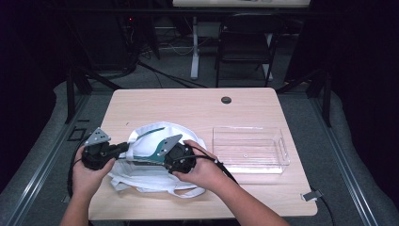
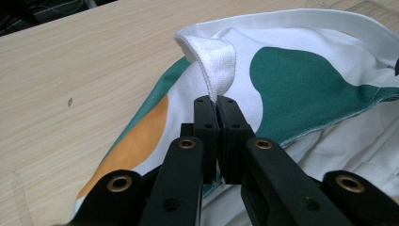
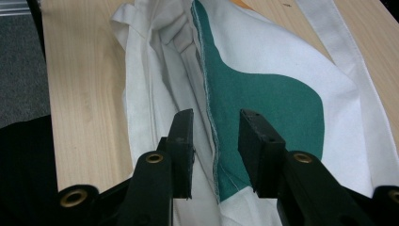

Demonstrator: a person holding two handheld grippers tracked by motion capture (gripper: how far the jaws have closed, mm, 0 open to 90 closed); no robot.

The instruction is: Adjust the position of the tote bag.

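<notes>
jaws first: the left gripper (image 2: pixel 217 104) is clamped tight on a woven white strap (image 2: pixel 214 63) of the tote bag (image 1: pixel 155 160), while the right gripper (image 3: pixel 215 123) has its jaws apart, straddling a stitched seam (image 3: pixel 207 94) without pressing it. biggest thing here is the pale wood-grain table (image 1: pixel 188 106), smooth and rounded at the corners. the bag lies crumpled at its near left edge, soft white canvas with curvy teal and orange patches. beside it sits a clear, rigid plastic tray (image 1: pixel 249 149). both hands (image 1: pixel 91 174) reach in low over the bag.
</notes>
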